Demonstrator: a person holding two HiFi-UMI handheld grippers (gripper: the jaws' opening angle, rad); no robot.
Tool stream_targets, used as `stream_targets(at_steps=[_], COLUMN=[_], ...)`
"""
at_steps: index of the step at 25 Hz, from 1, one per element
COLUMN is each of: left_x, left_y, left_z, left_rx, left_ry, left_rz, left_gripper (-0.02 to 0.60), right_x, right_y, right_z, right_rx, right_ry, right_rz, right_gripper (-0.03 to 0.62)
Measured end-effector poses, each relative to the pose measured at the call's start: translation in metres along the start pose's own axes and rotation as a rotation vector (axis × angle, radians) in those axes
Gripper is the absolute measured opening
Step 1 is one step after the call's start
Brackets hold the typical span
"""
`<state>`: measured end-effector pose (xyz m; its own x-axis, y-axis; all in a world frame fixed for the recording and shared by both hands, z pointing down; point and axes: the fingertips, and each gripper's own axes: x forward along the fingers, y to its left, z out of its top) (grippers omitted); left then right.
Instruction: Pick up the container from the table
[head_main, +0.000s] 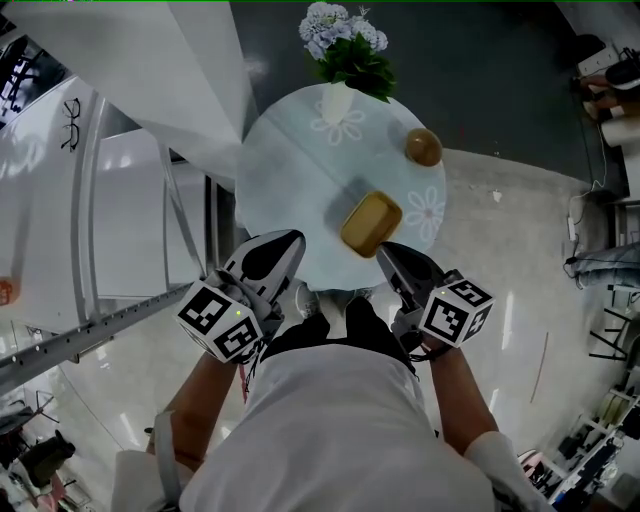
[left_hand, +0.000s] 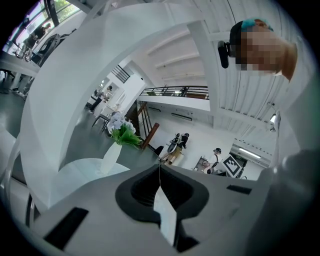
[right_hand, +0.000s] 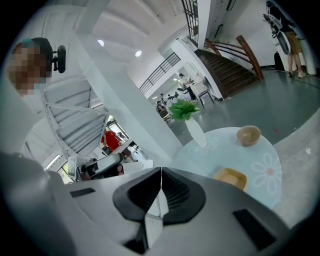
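Note:
The container (head_main: 371, 222) is a yellow, rounded-rectangle box lying near the front edge of a round pale table (head_main: 285, 165). In the right gripper view the container (right_hand: 231, 177) shows just past the jaws, to their right. My right gripper (head_main: 387, 252) is shut and empty, a short way in front of the container. My left gripper (head_main: 291, 241) is also shut and empty, at the table's front edge to the container's left. The left gripper view shows shut jaws (left_hand: 160, 168) and the table (left_hand: 75, 172), but the container is hidden. The right gripper's jaws (right_hand: 161, 170) meet in a closed line.
A brown bowl (head_main: 423, 146) sits at the table's right side, and a white vase of flowers (head_main: 341, 95) stands at its far edge. White stair structure and a rail (head_main: 120, 200) close in on the left. Open floor (head_main: 520, 250) lies to the right.

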<state>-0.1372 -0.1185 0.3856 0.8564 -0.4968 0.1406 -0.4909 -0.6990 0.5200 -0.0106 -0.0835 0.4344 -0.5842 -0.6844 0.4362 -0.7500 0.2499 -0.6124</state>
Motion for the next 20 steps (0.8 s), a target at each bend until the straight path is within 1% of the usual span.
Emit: stream_targets(at_steps=[5, 10, 17, 20], left_x=[0.008, 0.022, 0.047, 0.058], left_y=[0.002, 0.010, 0.016, 0.020], left_z=[-0.006, -0.015, -0.032, -0.040], left_rx=[-0.013, -0.018, -0.046, -0.059], left_ry=[0.015, 0.045, 0.081, 0.099], left_rz=[0.013, 0.038, 0.074, 0.092], left_gripper=[0.021, 0.021, 0.021, 0.021], right_x=[0.005, 0.013, 0.021, 0.024], right_y=[-0.025, -0.068, -0.144, -0.170], right_z=[0.000, -0.006, -0.036, -0.051], right_rx=[0.020, 0.036, 0.070, 0.085], right_ry=[0.003, 0.025, 0.113, 0.154], right_rz=[-0.047, -0.134, -0.278, -0.319], right_gripper=[0.023, 0.023, 0.025, 0.025])
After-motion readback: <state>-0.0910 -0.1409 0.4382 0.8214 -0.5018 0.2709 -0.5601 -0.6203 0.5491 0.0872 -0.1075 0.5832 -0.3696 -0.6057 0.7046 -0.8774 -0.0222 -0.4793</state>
